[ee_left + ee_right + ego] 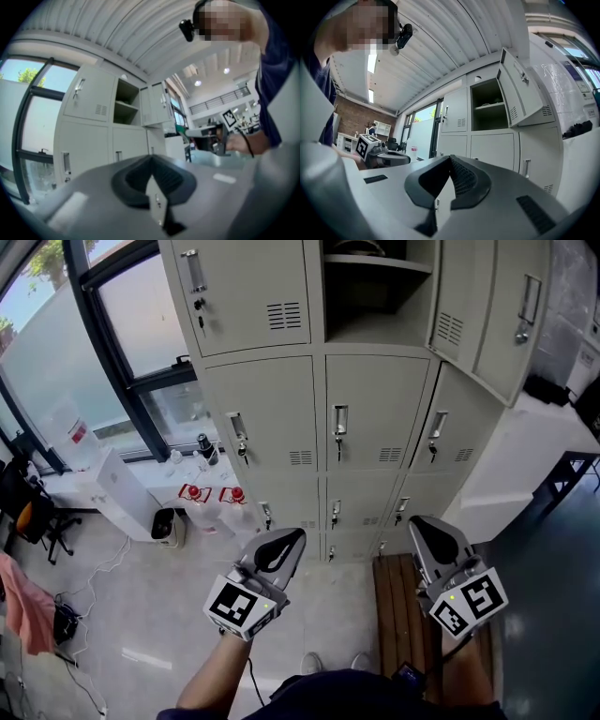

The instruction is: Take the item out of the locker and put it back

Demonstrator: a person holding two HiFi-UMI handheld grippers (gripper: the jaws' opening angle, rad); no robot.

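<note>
2 grippers, both low in the head view, pointing at the locker bank [272, 409]. The left gripper [281, 547] has its jaws pressed together with nothing between them, confirmed in the left gripper view [151, 161]. The right gripper [433, 538] is the same, pads meeting and empty, as its own view shows [450, 163]. 1 marker cube on each.

The locker bank has 3 columns. 1 compartment [375, 310] is open, top middle, with its door [487, 306] swung out to the right. 1 shelf [375, 263] runs across it. The item [361, 247] is a dark rounded shape on that shelf, cropped by the frame top; can't tell what it is. It is well apart from both grippers. The row below has 3 closed doors, each with 1 handle, and the next row down has 3 more.

On the floor left of the lockers stand 2 red-labelled bottles [192, 493] side by side, next to 1 white box [112, 488]. 1 wooden pallet [398, 596] lies under the right gripper. 2 shoe tips [314, 664] show at the bottom.
</note>
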